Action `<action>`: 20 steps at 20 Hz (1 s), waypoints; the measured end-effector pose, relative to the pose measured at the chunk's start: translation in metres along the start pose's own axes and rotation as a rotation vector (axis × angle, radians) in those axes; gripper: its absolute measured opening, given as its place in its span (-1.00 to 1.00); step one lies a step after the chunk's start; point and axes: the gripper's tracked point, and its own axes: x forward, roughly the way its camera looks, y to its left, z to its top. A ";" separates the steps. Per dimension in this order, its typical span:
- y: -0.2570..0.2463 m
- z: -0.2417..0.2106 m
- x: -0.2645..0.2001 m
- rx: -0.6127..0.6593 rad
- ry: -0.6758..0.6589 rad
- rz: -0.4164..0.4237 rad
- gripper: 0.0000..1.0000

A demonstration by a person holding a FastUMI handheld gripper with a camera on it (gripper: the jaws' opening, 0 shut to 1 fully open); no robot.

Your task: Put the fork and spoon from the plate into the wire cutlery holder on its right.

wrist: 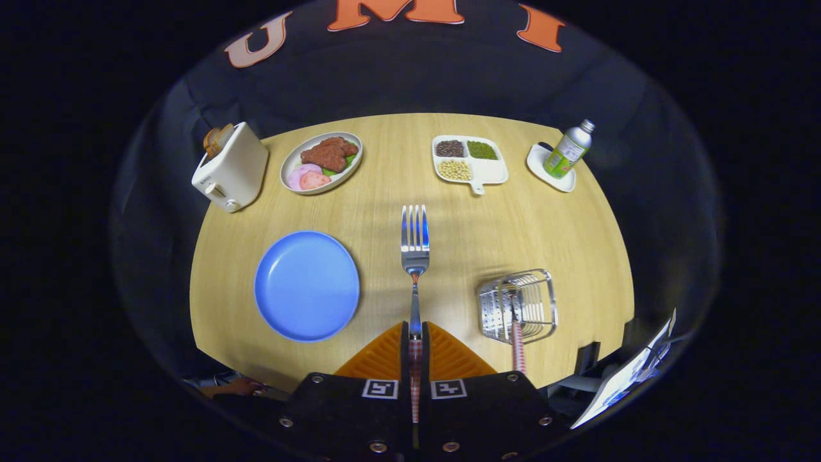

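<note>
My gripper [415, 335] is shut on the handle of a metal fork [415, 247], whose tines point straight ahead above the wooden table. The fork's checked red-and-white handle runs back between my fingers. A blue plate [306, 285] lies to the left of the fingers with nothing on it. To the right of the fingers stands the wire cutlery holder [519, 305]. A utensil with a checked red-and-white handle [517, 343] stands in the holder, its handle sticking out toward me; its head is hidden by the wires.
Along the far side of the round wooden table [474, 237] stand a white toaster [231, 168] with bread, an oval plate of meat [322, 162], a divided dish of beans [468, 163] and a green bottle [567, 151] on a small white tray.
</note>
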 end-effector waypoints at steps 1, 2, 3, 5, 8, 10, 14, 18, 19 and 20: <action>-0.012 -0.005 -0.005 0.009 0.015 -0.005 -0.92; -0.023 -0.011 -0.010 0.013 0.039 -0.004 -0.91; -0.035 -0.017 -0.013 0.013 0.064 -0.004 -0.92; -0.057 -0.022 -0.020 0.000 0.105 -0.020 -0.91; -0.082 -0.028 -0.027 -0.022 0.168 -0.014 -0.92; -0.091 -0.035 -0.027 -0.043 0.224 0.015 -0.92; -0.106 -0.054 -0.019 -0.095 0.370 0.072 -0.91; -0.111 -0.060 -0.006 -0.129 0.474 0.116 -0.91; -0.117 -0.065 -0.002 -0.135 0.499 0.122 -0.92; -0.119 -0.067 0.001 -0.142 0.520 0.126 -0.92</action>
